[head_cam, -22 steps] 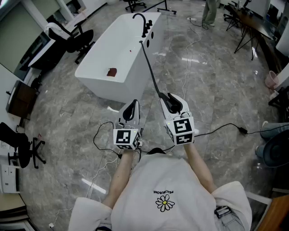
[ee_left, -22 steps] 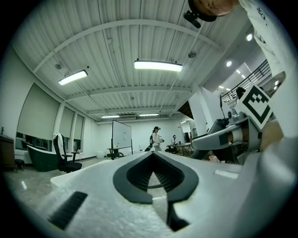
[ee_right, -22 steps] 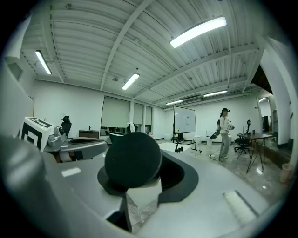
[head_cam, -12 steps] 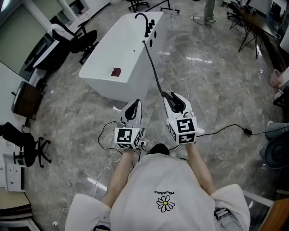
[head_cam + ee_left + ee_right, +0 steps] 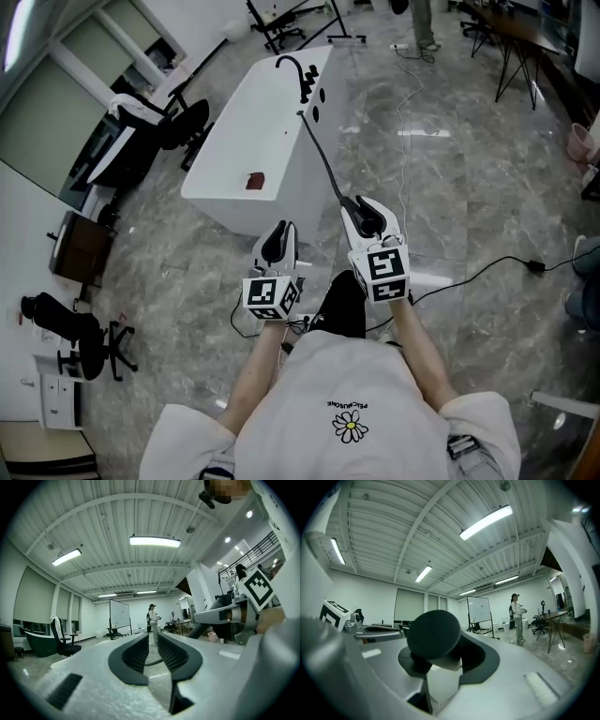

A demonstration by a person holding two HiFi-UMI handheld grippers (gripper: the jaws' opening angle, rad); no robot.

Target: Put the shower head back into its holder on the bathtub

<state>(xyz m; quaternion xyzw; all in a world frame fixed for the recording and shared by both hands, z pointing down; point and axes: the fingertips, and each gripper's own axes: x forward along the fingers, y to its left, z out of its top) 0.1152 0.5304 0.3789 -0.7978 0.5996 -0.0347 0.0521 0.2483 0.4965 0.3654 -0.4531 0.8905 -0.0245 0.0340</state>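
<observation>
The white bathtub (image 5: 246,141) stands ahead on the marble floor, with a black tap (image 5: 289,62) and black fittings (image 5: 310,79) at its far end. A black hose (image 5: 322,157) runs from that rim down to my right gripper (image 5: 367,212), which is shut on the black shower head (image 5: 364,218). In the right gripper view the round dark shower head (image 5: 433,637) fills the space between the jaws of the right gripper (image 5: 445,654). My left gripper (image 5: 276,242) floats beside it, near the tub's near end. In its own view the left gripper (image 5: 152,654) shows a narrow gap between its pads and nothing in it.
A small reddish thing (image 5: 254,181) lies in the tub. Black office chairs (image 5: 180,126) stand left of the tub, and another chair (image 5: 86,339) stands lower left. A black cable (image 5: 487,270) crosses the floor at right. A person (image 5: 424,22) stands far back beside desks (image 5: 514,47).
The head view has swung, so the tub sits lower and further right in the picture. Both grippers keep their pose side by side. The right one still holds the shower head.
</observation>
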